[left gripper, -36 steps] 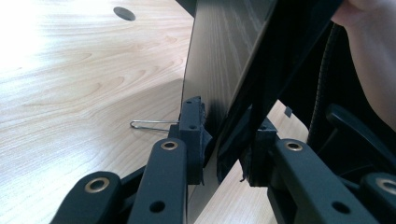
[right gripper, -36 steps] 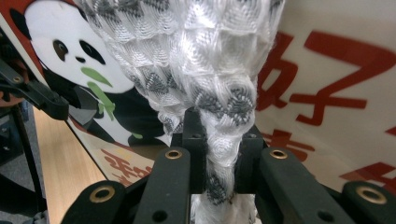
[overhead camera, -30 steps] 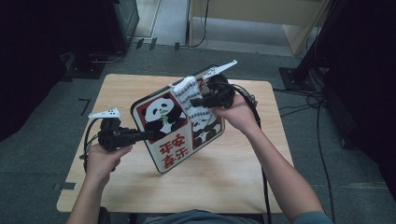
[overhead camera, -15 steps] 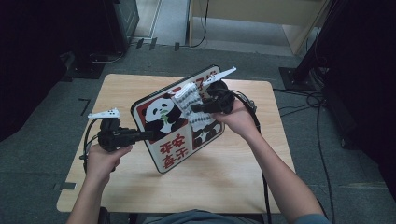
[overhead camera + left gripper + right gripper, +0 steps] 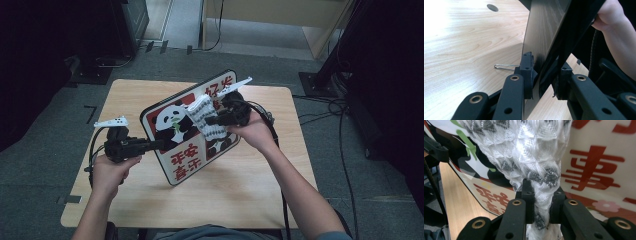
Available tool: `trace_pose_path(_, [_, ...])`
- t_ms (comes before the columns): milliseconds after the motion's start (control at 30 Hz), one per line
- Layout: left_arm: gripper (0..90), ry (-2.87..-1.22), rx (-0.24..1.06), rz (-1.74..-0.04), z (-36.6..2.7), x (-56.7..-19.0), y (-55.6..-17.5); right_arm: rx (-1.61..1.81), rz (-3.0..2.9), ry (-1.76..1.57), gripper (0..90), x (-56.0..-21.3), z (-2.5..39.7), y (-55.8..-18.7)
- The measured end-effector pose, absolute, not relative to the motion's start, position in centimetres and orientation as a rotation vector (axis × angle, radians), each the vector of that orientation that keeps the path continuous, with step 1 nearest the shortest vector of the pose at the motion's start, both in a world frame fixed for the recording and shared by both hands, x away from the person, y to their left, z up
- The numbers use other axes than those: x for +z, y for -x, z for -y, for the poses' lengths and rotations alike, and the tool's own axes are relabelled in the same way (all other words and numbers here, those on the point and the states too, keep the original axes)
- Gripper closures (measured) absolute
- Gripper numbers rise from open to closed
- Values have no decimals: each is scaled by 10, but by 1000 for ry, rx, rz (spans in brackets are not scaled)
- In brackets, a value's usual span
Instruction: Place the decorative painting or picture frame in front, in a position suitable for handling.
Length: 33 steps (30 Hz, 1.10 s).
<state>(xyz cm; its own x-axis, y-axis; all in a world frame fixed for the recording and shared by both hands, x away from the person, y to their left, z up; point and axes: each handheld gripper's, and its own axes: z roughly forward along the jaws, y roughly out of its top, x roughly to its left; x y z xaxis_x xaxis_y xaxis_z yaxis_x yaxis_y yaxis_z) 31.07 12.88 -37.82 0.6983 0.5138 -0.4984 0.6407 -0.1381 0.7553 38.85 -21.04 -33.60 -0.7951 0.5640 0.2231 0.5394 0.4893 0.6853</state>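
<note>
High view: my left gripper (image 5: 159, 144) has its fingers clamped on the left edge of the panda board (image 5: 192, 127), holding it tilted up off the wooden surface (image 5: 235, 192). Its long axis runs from near-left to far-right. The print shows pandas and red Chinese characters, too small to read here. My right gripper (image 5: 212, 121) presses a white-and-grey knitted cloth (image 5: 205, 116) against the board's face. There is bare surface on all sides of the board.

Left gripper view: fingers (image 5: 527, 71) closed on the board's thin dark edge (image 5: 549, 50); a metal wire clip (image 5: 505, 66) lies on the surface behind.

Right gripper view: fingers (image 5: 528, 197) clamped on a bunched fold of the cloth (image 5: 524, 152). A red character resembling "事" (image 5: 594, 167) and a pink flower (image 5: 606, 206) are printed on the board.
</note>
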Motion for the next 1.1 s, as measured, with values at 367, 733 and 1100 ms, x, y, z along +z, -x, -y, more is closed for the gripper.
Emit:
trace_pose_path(367, [750,-1792,-124,-912,-129,-379,-310,1206,-2698,-1006,802,-346,212,-386])
trace_pose_path(733, [748,-1786,-123,-909,-129,-379,-311,1186,-2716,-1027,802,-359,213,-383])
trace_pose_path(1100, [748,-1784,-139,-915,-129,-379,-311,1169,-2730,-1042,802,-372,215,-381])
